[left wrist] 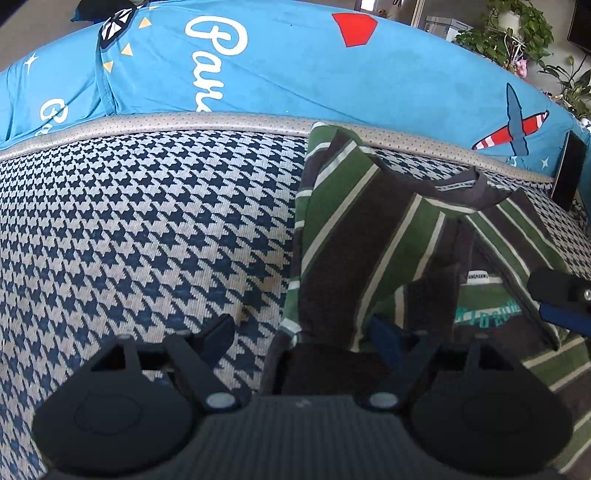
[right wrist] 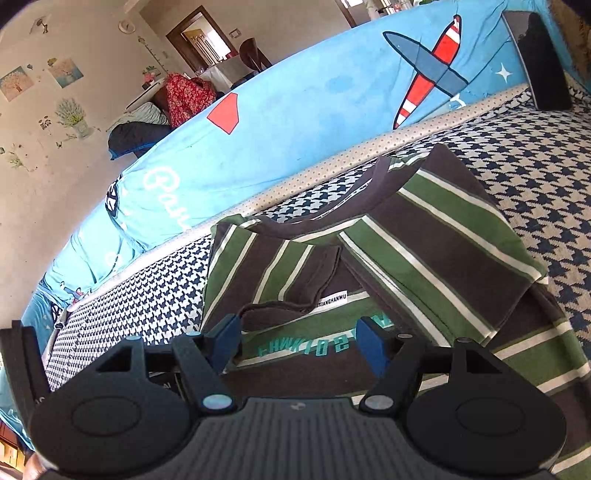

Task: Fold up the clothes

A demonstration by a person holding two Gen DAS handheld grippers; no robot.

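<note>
I count one striped shirt (right wrist: 424,236) in front of me, green, dark brown and white, with both of its sleeves folded in over the chest. It lies on one houndstooth cushion (left wrist: 129,229), and behind that stands one blue printed cover (left wrist: 295,74). On that cover I can make out one red-and-white airplane (right wrist: 428,70) and one red patch (left wrist: 354,27). One dark phone or tablet (right wrist: 539,59) leans against the blue cover. I hold two grippers: my left gripper (left wrist: 306,334) and my right gripper (right wrist: 299,338), each with two blue fingers spread apart. Several potted plants (left wrist: 517,33) stand beyond the cover; their exact number I cannot tell.
</note>
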